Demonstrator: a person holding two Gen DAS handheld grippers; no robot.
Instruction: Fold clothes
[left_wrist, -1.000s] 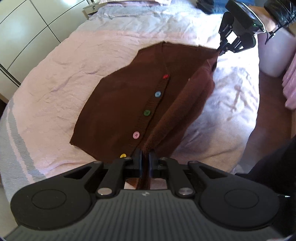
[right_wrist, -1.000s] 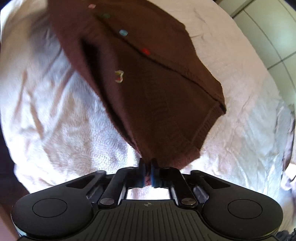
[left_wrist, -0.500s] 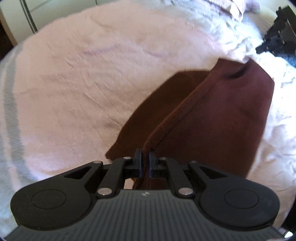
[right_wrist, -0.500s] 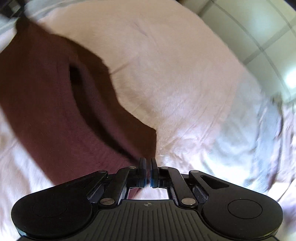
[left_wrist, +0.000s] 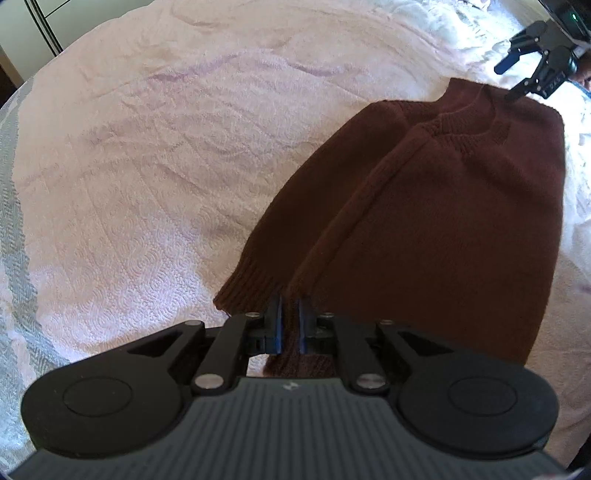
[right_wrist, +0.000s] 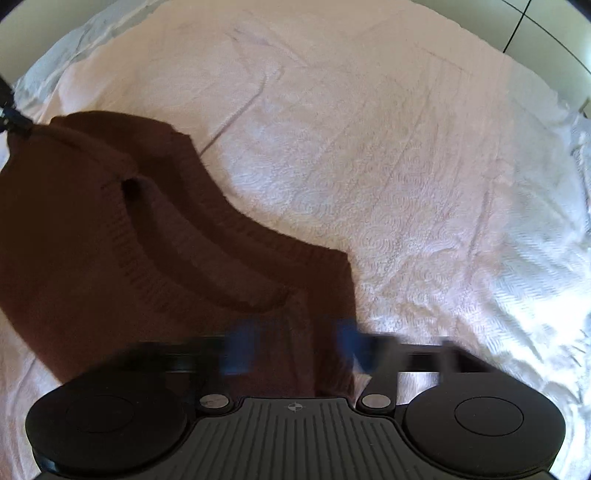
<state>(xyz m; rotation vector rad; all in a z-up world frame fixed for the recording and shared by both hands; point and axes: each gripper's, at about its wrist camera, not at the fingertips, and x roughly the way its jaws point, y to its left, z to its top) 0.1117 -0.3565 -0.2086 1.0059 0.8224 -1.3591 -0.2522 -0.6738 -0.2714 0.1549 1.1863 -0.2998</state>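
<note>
A brown knitted cardigan (left_wrist: 436, 206) lies folded lengthwise on the pink bedspread (left_wrist: 147, 166), back side up, buttons hidden. My left gripper (left_wrist: 289, 325) is shut on its ribbed hem, with fabric between the blue pads. My right gripper (left_wrist: 524, 79) is at the collar end in the left wrist view, its fingers spread. In the right wrist view the cardigan (right_wrist: 110, 240) lies at the left and my right gripper (right_wrist: 299, 347) is blurred, its blue pads wide apart around the collar edge.
The bedspread (right_wrist: 406, 166) covers the bed all around the cardigan. White cupboard doors (left_wrist: 48, 22) stand beyond the bed at the far left. A grey striped border (left_wrist: 14, 221) runs along the bed's left edge.
Both grippers carried one side of the cardigan across, folding it over so the buttons are covered. My right gripper has opened and let go of the collar. The left stays shut on the hem.
</note>
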